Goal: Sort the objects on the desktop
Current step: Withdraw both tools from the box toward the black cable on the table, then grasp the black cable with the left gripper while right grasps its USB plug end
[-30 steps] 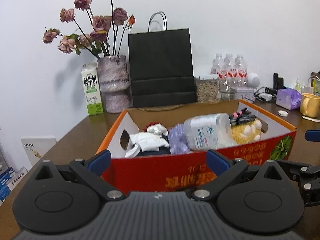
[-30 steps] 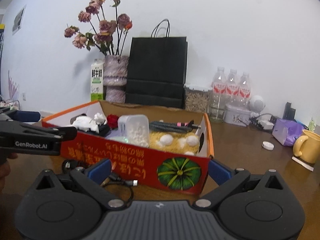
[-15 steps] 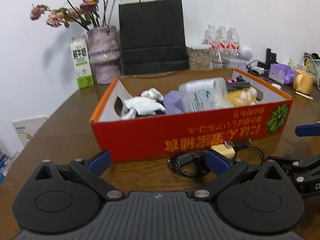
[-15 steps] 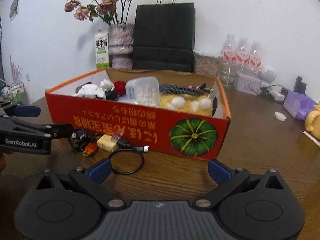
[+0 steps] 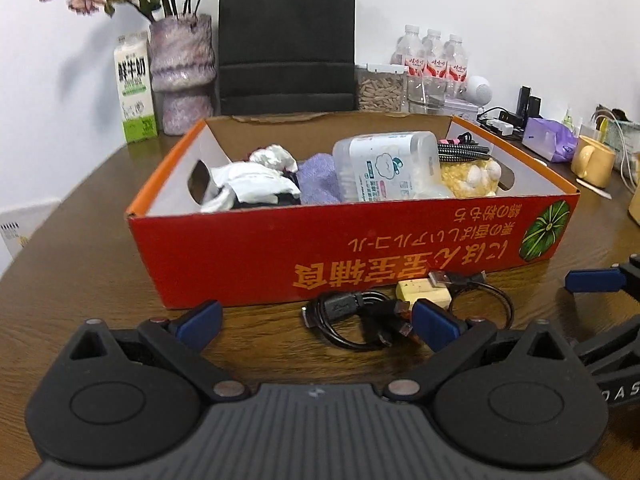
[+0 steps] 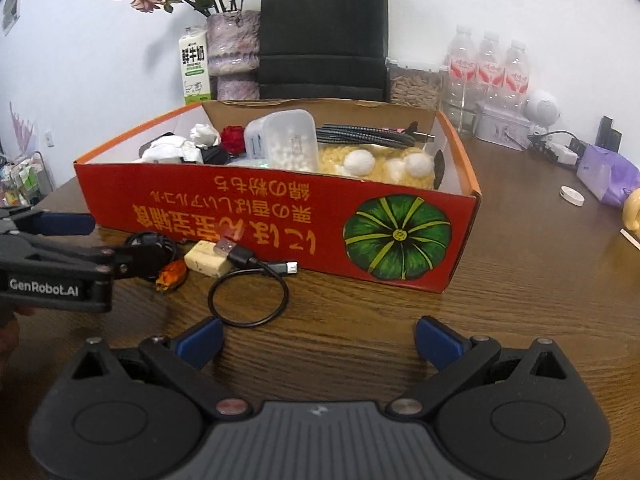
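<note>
Both cams ride low over bench (image 5: 80,248), looking forward between own open jaws toward back wall. Left wrist cam sits close to red box (image 5: 280,240), facing its long front almost square on. Right wrist cam sits further right, catching same box (image 6: 280,220) at angle, pumpkin-print corner nearest. Shared: box, black cable (image 5: 360,320) (image 6: 248,292) in front, black bag (image 5: 286,36) (image 6: 322,32) behind. Left gripper (image 6: 96,240) pokes into right view's left edge; right gripper (image 5: 592,280) shows at left view's right edge.

Behind, a black paper bag (image 5: 287,36) stands between a vase (image 5: 181,76) and water bottles (image 5: 436,62); a milk carton (image 5: 134,88) stands beside the vase.
</note>
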The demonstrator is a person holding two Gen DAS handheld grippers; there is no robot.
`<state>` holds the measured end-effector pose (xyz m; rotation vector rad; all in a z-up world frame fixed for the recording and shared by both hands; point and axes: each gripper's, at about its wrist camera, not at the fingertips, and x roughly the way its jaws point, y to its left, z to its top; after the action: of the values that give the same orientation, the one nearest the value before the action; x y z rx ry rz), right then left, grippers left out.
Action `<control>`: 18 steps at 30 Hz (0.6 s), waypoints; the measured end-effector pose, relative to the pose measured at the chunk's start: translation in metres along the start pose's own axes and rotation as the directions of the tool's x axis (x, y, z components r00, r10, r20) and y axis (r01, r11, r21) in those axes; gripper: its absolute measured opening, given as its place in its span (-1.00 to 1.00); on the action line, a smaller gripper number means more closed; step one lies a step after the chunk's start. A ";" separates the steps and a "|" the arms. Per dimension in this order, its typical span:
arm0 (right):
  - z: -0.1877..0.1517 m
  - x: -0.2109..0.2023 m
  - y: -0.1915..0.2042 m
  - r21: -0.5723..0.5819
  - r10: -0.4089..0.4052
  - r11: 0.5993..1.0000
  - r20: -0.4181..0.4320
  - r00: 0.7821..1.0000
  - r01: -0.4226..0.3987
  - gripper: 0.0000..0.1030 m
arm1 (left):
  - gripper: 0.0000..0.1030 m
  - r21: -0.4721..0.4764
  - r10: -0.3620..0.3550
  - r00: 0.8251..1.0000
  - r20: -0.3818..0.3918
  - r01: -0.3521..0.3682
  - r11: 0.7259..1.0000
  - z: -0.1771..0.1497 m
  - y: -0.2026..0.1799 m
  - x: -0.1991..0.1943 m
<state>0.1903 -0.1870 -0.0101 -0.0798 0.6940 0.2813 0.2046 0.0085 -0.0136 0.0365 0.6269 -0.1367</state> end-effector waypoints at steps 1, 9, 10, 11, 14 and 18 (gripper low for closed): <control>0.000 0.000 0.000 0.000 -0.001 1.000 0.000 1.000 0.001 1.00 | 1.00 -0.010 -0.008 1.000 -0.004 0.008 1.000 0.000 0.001 0.001; 0.001 0.002 0.005 -0.012 0.011 1.000 -0.002 1.000 -0.011 1.00 | 0.58 -0.061 -0.083 0.997 -0.002 0.083 0.995 0.000 0.003 0.004; 0.002 0.003 0.005 -0.012 0.011 1.000 -0.002 1.000 -0.011 1.00 | 0.49 -0.063 -0.093 0.996 0.001 0.093 0.994 0.000 0.003 0.004; 0.002 0.003 0.006 -0.011 0.011 1.000 -0.002 1.000 -0.011 1.00 | 0.43 -0.066 -0.105 0.994 0.002 0.105 0.992 0.000 0.003 0.004; 0.002 0.003 0.005 -0.012 0.011 1.000 -0.002 1.000 -0.011 1.00 | 0.26 -0.075 -0.130 0.991 0.006 0.130 0.989 -0.001 0.003 0.003; 0.002 0.003 0.006 -0.011 0.010 1.000 -0.002 1.000 -0.010 1.00 | 0.07 -0.076 -0.147 0.989 0.010 0.147 0.986 -0.003 0.002 0.001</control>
<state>0.1916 -0.1808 -0.0105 -0.0872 0.6949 0.2951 0.2039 0.0104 -0.0160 -0.0844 0.6298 -0.2552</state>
